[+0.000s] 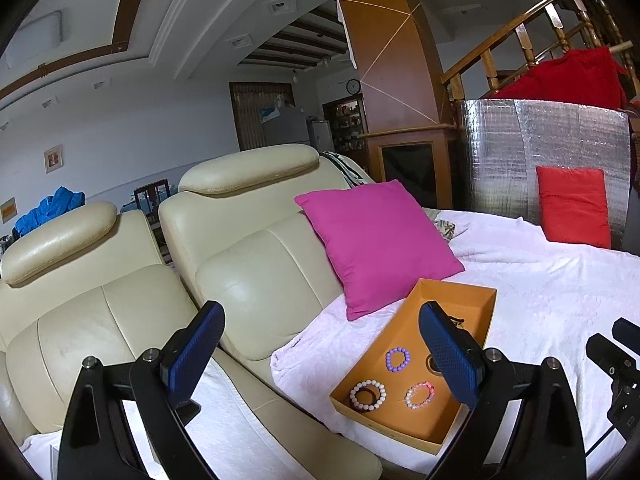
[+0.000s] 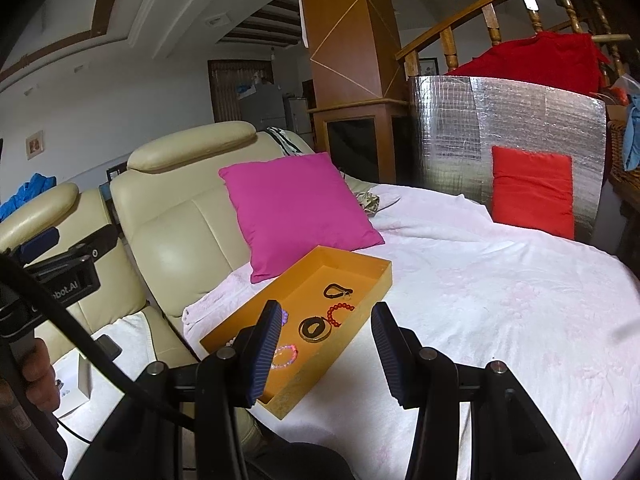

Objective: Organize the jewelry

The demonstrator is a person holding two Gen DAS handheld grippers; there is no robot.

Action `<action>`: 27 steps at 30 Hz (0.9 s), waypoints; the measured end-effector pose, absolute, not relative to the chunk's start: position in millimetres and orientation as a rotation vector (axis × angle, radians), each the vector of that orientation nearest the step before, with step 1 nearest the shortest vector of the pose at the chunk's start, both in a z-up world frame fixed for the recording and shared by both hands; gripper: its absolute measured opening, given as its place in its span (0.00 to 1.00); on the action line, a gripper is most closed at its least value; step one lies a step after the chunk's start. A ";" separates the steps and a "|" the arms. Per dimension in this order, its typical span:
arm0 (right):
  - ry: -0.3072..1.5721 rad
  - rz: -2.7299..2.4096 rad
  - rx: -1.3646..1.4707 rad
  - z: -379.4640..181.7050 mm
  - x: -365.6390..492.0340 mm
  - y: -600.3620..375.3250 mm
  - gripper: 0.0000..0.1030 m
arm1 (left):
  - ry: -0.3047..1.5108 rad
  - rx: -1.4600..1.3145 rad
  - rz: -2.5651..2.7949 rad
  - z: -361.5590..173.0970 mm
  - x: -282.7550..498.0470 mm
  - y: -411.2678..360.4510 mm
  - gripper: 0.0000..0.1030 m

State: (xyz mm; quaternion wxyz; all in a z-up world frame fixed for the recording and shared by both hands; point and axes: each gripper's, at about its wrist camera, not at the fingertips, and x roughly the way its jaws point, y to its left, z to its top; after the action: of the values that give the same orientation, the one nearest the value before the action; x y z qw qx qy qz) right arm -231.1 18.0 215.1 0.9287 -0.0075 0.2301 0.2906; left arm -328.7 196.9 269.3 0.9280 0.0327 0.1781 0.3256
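Observation:
An orange tray (image 1: pixel 456 294) (image 2: pixel 352 258) lies on a white blanket (image 1: pixel 540 280) (image 2: pixel 480 280) on the sofa. It holds a purple bead bracelet (image 1: pixel 398 359), a white bead bracelet (image 1: pixel 367 396), a pink bead bracelet (image 1: pixel 419 395) (image 2: pixel 285 355), a red bead bracelet (image 2: pixel 339 313), a gold bangle (image 2: pixel 314 330) and a black cord piece (image 2: pixel 335 291). My left gripper (image 1: pixel 324 356) is open and empty, above the tray's left side. My right gripper (image 2: pixel 326 354) is open and empty, above the tray's near right edge.
A magenta cushion (image 1: pixel 378 244) (image 2: pixel 298 212) leans on the cream leather sofa back (image 1: pixel 256 272) behind the tray. A red cushion (image 1: pixel 574 206) (image 2: pixel 534 190) rests against a silver foil panel (image 1: pixel 540 140). A small white box (image 2: pixel 74 384) lies on the left seat.

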 end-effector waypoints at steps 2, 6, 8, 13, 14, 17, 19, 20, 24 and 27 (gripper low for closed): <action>0.473 0.594 -0.012 214.8 -230.1 17.7 0.51 | 0.369 0.070 0.666 268.1 -327.3 196.7 0.95; 0.474 0.594 -0.008 214.6 -228.9 17.4 0.52 | 0.374 0.074 0.667 267.3 -326.9 197.6 0.95; 0.475 0.596 -0.009 214.3 -228.9 16.9 0.52 | 0.375 0.071 0.667 266.9 -327.5 198.3 0.95; 0.474 0.595 -0.010 214.3 -228.8 17.6 0.53 | 0.380 0.065 0.666 265.6 -327.6 201.3 0.95; 0.473 0.594 -0.010 214.2 -228.7 17.8 0.53 | 0.381 0.065 0.664 265.4 -327.7 201.8 0.95; 0.475 0.596 -0.010 213.5 -228.2 18.6 0.53 | 0.382 0.061 0.664 265.0 -328.1 202.7 0.95; 0.474 0.594 -0.009 213.4 -228.4 19.2 0.54 | 0.385 0.058 0.662 264.9 -327.8 204.0 0.95; 0.474 0.595 -0.009 213.6 -228.7 19.3 0.54 | 0.385 0.056 0.662 264.9 -328.0 204.1 0.95; 0.473 0.596 -0.013 213.7 -229.0 19.1 0.54 | 0.387 0.048 0.662 264.0 -328.5 206.0 0.95; 0.473 0.596 -0.013 214.3 -229.5 19.4 0.54 | 0.388 0.049 0.664 263.8 -328.4 206.5 0.95</action>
State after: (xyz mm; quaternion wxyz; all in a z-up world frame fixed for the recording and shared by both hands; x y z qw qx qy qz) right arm -229.5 19.4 214.3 0.9285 -0.0062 0.2310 0.2908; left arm -328.4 206.5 263.8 0.9268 0.0237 0.1891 0.3237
